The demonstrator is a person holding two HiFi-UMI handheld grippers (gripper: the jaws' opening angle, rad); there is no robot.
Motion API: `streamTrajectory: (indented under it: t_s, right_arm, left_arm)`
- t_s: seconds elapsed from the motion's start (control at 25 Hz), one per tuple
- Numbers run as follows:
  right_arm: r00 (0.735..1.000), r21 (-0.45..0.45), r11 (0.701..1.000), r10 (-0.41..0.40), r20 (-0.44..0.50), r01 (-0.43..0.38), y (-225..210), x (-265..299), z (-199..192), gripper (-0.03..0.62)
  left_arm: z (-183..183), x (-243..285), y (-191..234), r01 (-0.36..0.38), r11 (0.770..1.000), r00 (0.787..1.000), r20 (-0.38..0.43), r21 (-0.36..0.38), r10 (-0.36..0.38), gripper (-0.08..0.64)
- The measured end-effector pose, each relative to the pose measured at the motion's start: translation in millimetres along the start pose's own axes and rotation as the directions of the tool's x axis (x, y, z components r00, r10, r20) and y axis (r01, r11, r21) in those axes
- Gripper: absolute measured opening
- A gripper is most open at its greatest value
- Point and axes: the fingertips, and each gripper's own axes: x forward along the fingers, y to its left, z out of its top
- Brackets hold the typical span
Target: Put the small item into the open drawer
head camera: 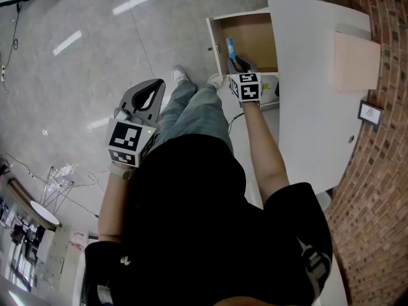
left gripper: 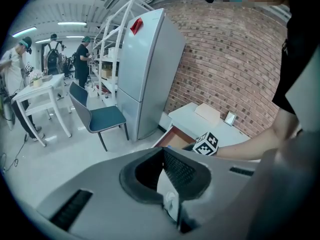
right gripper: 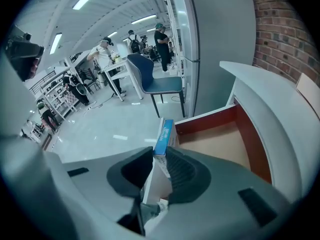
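The small item is a slim blue-and-white box (head camera: 230, 47). It stands upright between the jaws of my right gripper (head camera: 238, 63), which is shut on it. In the right gripper view the box (right gripper: 163, 134) sticks up past the right gripper (right gripper: 160, 158), just over the front-left corner of the open drawer (right gripper: 220, 146). The drawer (head camera: 250, 38) is wooden inside and looks bare. My left gripper (head camera: 153, 87) hangs by my left side over the floor, shut, with nothing in it. The left gripper (left gripper: 163, 153) points toward the drawer (left gripper: 172, 135) from a distance.
The drawer belongs to a white desk (head camera: 312, 81) against a brick wall (head camera: 382, 164). A peach pad (head camera: 356, 61) and a small frame (head camera: 370, 112) lie on the desk. A blue chair (right gripper: 155, 79) and a grey fridge (left gripper: 145, 69) stand beyond it. Several people work in the background.
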Motion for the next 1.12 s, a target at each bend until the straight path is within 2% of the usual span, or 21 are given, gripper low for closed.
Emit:
streamTrajectory:
  t_s: [0.52,1.12]
  right_arm:
    - [0.994,-0.014,1.000,-0.006,-0.105,0.005,-3.2,57.5,-33.2,0.097]
    - [0.981,-0.030,0.999,-0.018,-0.195,0.012,-11.7,86.9,-56.3,0.103]
  left_arm:
    - [-41.4,-7.5,8.2,-0.033,0.998,0.997,-0.072,-0.046,0.030,0.002]
    - [-56.2,-7.3,8.1,-0.045,0.996,0.995,-0.094,-0.073,0.038,0.003]
